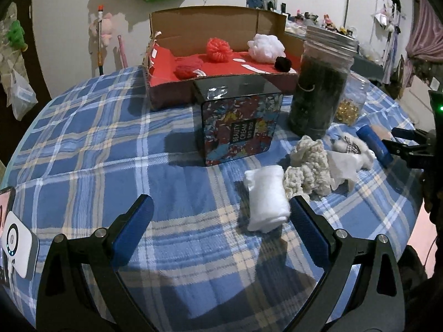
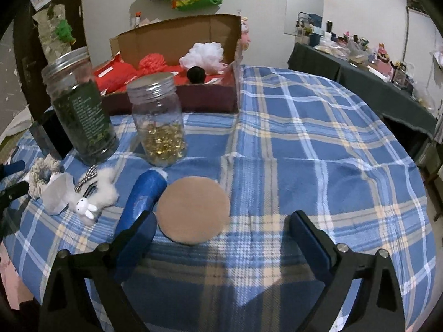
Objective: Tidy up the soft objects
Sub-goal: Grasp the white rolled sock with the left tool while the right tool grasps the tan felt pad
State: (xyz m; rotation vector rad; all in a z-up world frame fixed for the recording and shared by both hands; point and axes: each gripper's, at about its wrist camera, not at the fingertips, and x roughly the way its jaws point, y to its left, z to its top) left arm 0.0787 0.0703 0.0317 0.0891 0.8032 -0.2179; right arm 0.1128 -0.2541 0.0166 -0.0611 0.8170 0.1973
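Left wrist view: the left gripper (image 1: pixel 221 215) hovers low over the plaid cloth (image 1: pixel 97 152) with its jaws spread wide and nothing between them. A rolled white cloth (image 1: pixel 265 202) lies just inside its right finger, apparently touching the blue pad. Beyond the roll sits a cream knit piece (image 1: pixel 310 166), then a white paper scrap (image 1: pixel 342 166) and a fluffy white toy (image 1: pixel 357 149). A floral tin (image 1: pixel 241 127) stands near the middle of the bed, a dark jar (image 1: pixel 321 85) beside it, and the cardboard box (image 1: pixel 221 52) at the far edge holds a red knit (image 1: pixel 188 67), a coral pompom (image 1: pixel 219 49), a white puff (image 1: pixel 265 47) and a black pompom (image 1: pixel 283 64).

Right wrist view: the right gripper (image 2: pixel 221 229) is likewise wide and holds nothing. A blue tube (image 2: pixel 144 193) lies against its left finger, with a tan disc (image 2: pixel 193 213) just beside it. Further off stands a clear jar (image 2: pixel 160 121) of gold beads.
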